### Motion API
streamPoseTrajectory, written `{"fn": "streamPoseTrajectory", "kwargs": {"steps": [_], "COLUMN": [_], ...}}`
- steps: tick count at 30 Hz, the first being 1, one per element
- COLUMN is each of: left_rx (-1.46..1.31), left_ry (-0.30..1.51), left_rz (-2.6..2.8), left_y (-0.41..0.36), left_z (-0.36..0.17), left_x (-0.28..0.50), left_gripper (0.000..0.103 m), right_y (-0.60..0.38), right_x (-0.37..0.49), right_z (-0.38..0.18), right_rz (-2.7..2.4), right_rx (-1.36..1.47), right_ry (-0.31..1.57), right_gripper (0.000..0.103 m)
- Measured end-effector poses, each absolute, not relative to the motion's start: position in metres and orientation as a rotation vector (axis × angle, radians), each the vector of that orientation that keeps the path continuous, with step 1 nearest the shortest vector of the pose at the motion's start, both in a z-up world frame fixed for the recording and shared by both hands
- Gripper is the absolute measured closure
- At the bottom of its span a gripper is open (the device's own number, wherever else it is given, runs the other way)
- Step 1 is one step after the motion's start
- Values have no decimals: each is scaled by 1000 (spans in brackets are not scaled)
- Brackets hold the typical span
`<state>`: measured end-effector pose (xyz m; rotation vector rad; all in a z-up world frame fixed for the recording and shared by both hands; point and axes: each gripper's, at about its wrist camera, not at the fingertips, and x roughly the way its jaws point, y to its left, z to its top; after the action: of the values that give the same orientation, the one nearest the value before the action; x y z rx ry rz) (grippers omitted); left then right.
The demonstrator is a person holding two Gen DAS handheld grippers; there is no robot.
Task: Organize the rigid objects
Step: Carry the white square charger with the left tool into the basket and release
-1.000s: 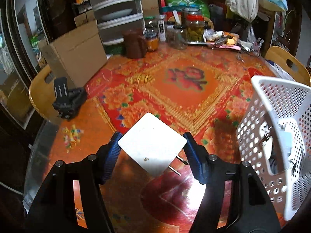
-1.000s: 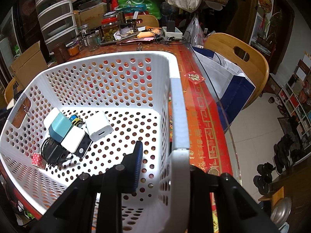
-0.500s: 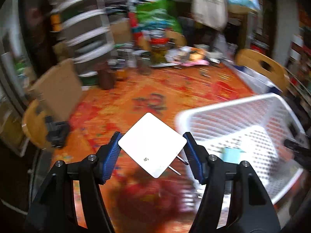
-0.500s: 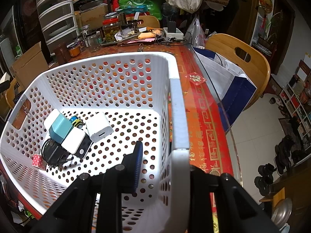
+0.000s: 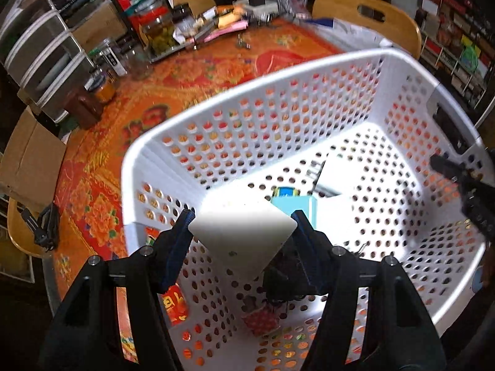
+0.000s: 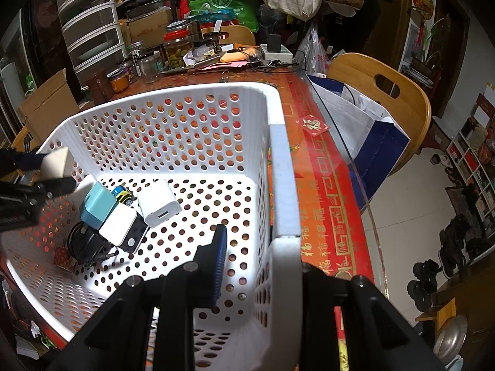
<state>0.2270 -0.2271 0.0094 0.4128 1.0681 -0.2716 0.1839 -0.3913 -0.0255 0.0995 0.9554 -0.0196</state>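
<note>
Blue-padded fingers (image 5: 178,241) of the left gripper (image 5: 243,238) pinch a white square charger (image 5: 244,241) by two opposite corners, holding it in the air over the inside of the white perforated basket (image 5: 173,142). Below and just past those fingertips, on the basket floor, lie a teal charger (image 6: 97,205), a small toy car (image 6: 123,194), another white charger (image 6: 159,202) and a black coiled adapter (image 6: 85,244), all clustered together. The right gripper (image 6: 260,266) is narrowed onto the basket's thick white rim (image 6: 283,179): its blue-padded finger sits inside the wall, and the other is hidden behind the rim on the outside. From that side the left gripper and its white load show at the far left edge, above the basket's wall. Beyond the basket spreads a table (image 5: 198,71) under a red and orange floral cover, its far end crowded with glass jars (image 6: 178,49), bottles and papers. Further out stand a cardboard box (image 5: 29,157), stacked plastic drawers (image 6: 92,31), a green bag (image 6: 222,3) and wooden chairs (image 6: 389,92). A pale tiled floor (image 6: 411,225) lies to the right, with dark shoes (image 6: 445,256) on it.
</note>
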Motion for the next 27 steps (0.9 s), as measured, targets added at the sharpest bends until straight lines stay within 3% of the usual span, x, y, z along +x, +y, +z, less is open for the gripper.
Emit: {"fn": "streamPoseTrajectory", "kwargs": {"steps": [19,24,27], "left_rx": [504,484,467], "left_ry": [1153,1158,1152], "left_rz": [-235,-266,-280], "left_y": [-232,-233,-232], "left_z": [-16,-16,-15], "left_x": [245,245,243], "left_gripper": [41,27,26], "right_y": [-392,-392,-392], "right_x": [184,184,184], "right_z": [-27,-27,-27], "right_rz": [-20,-20,-21], "right_rx": [101,96,96], "right_ry": [956,962,968], "right_gripper": [77,77,77]}}
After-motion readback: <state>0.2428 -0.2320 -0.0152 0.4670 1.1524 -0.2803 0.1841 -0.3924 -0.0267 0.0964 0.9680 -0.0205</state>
